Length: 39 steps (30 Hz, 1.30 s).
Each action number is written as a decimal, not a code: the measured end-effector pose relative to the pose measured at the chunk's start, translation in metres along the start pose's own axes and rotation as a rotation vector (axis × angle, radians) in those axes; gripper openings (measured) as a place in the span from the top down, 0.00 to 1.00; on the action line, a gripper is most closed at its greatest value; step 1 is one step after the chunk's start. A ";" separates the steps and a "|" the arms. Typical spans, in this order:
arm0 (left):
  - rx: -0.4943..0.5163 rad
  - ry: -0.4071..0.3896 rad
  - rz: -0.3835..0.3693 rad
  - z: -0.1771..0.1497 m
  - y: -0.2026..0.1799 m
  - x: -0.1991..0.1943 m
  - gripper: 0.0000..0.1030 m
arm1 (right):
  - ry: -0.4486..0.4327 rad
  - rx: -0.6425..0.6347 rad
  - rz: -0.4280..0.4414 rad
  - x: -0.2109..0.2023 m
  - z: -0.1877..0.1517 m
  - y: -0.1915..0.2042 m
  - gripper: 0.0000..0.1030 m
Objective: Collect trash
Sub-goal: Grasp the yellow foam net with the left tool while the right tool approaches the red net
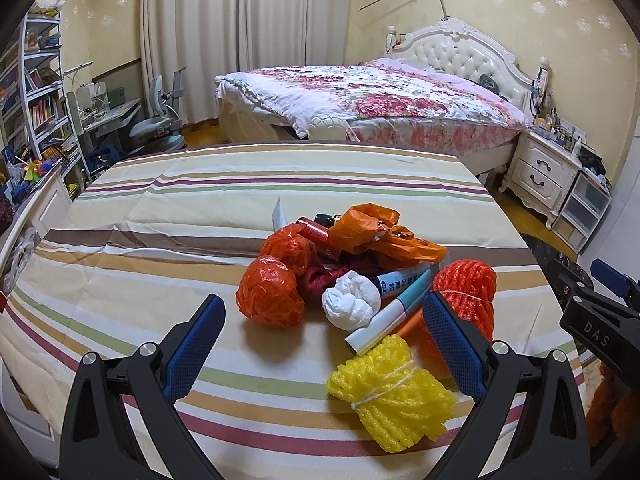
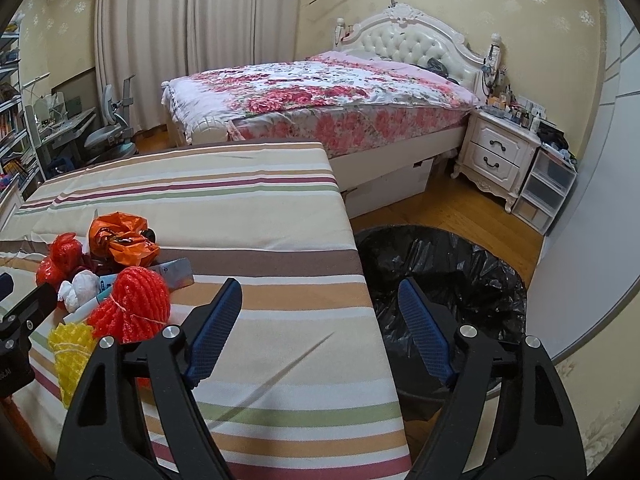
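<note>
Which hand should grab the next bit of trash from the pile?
Left, probably. The left gripper is open over the trash pile, with the white wad between its fingers. The right gripper, also open, hangs empty near the bin.

The black bin bag is partly hidden behind the right claw.

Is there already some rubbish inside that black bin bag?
Cannot tell: the black bin bag on the floor beside the striped table shows only dark, crinkled plastic.

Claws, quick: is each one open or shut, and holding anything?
Left claw: open, empty, over the trash pile.
Right claw: open, empty, at the table edge by the bin.
</note>
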<state>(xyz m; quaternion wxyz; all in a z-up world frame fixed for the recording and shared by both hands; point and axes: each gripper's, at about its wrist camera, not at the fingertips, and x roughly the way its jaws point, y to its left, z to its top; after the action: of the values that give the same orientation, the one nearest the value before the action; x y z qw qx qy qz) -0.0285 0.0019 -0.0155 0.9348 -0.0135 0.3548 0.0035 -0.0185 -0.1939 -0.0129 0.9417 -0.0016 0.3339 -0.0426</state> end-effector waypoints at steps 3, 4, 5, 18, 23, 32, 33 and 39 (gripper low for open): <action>0.004 0.012 -0.009 -0.001 -0.003 -0.004 0.06 | -0.006 0.003 0.004 -0.005 0.003 -0.003 0.24; 0.011 0.013 -0.009 -0.002 -0.005 -0.005 0.06 | -0.007 0.002 0.004 -0.008 0.002 -0.003 0.24; 0.016 0.014 -0.007 -0.003 -0.006 -0.007 0.06 | -0.008 0.002 0.006 -0.009 0.001 -0.004 0.24; 0.096 0.099 -0.031 -0.018 -0.019 0.002 0.31 | 0.030 0.006 0.025 -0.007 -0.006 0.001 0.24; 0.126 0.085 -0.078 -0.020 -0.023 -0.003 0.59 | 0.033 -0.003 0.034 -0.006 -0.006 0.007 0.24; 0.125 0.040 -0.109 -0.020 -0.015 -0.013 0.79 | 0.030 -0.026 0.047 -0.005 -0.005 0.020 0.24; 0.123 0.037 -0.111 -0.019 -0.014 -0.014 0.80 | 0.030 -0.027 0.048 -0.006 -0.005 0.021 0.24; 0.065 0.046 -0.112 -0.019 -0.002 -0.011 0.55 | 0.029 -0.030 0.050 -0.006 -0.005 0.023 0.24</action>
<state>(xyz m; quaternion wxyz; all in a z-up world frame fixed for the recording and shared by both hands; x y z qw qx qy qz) -0.0495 -0.0006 -0.0227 0.9251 -0.0028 0.3748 -0.0608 -0.0243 -0.1701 -0.0141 0.9373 -0.0069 0.3481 -0.0139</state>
